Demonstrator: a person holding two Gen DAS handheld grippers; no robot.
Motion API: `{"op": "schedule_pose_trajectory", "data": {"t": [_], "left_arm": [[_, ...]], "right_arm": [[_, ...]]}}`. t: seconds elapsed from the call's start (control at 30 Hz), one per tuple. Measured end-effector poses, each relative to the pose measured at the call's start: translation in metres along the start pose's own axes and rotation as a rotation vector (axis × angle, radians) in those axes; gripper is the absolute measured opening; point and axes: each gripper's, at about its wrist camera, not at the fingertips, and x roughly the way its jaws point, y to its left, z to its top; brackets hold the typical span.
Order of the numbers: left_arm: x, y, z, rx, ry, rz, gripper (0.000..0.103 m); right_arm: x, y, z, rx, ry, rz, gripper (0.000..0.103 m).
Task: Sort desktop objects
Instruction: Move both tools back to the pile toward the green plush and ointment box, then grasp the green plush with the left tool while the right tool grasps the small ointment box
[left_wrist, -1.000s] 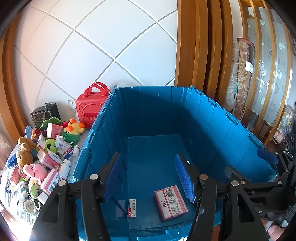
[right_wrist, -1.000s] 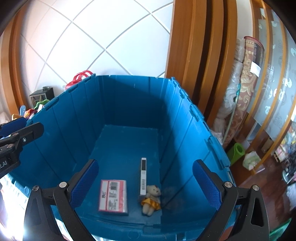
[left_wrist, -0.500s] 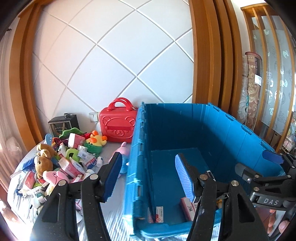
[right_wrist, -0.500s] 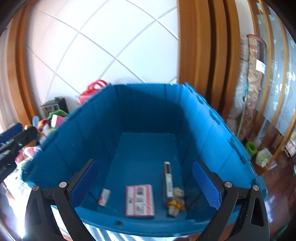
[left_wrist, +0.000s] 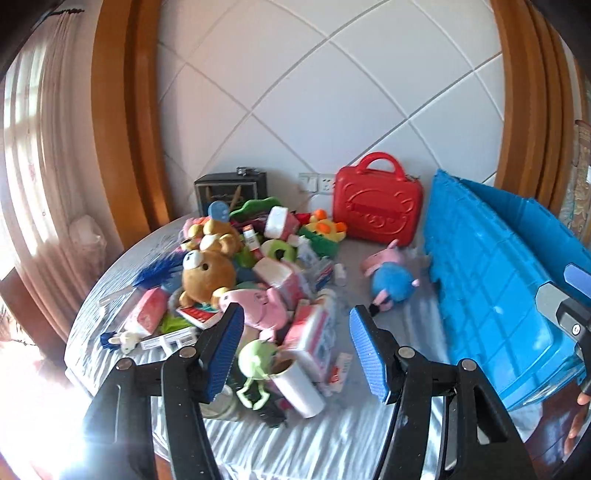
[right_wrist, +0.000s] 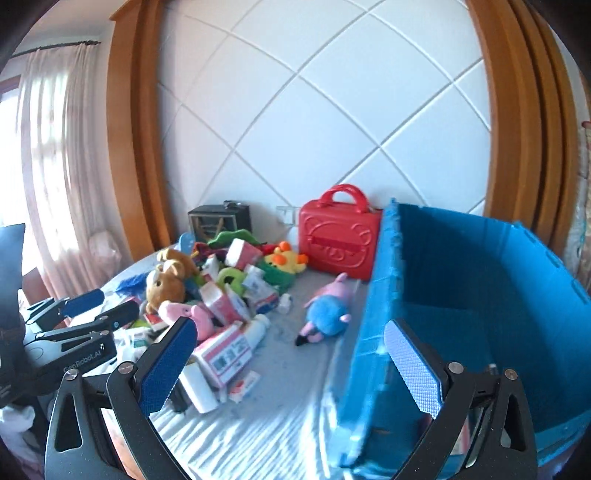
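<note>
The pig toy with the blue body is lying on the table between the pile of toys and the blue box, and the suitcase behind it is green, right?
Not quite. The suitcase is red, not green; the right wrist view shows it standing against the wall. The rest holds: the pig toy with the blue body lies on the table between the pile of toys and the blue box.

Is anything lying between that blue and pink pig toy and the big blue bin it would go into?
Nothing visible. The pig toy lies alone on the striped cloth, right beside the bin, with bare cloth between them. The only hurdle is the bin's tall side wall, which the toy must be lifted over.
</note>
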Motion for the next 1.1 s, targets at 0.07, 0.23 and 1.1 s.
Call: {"op": "schedule_pose_trajectory", "data": {"t": [0.07,0.23,1.1], "left_arm": [[0.018,0.033,-0.008,-0.013,0.041,0.028,0.059],[0.061,0.093,-0.034,-0.053,0.162,0.066,0.059],[0.235,0.053,-0.087,0.046,0.4,-0.024,0.059]], "right_arm": [[0.024,0.028,-0.005,-0.002,0.045,0.011,0.103],[0.089,0.071,-0.031,0.001,0.205,-0.009,0.103],[0.256,0.047,-0.115,0.054,0.608,0.04,0.086]]}}
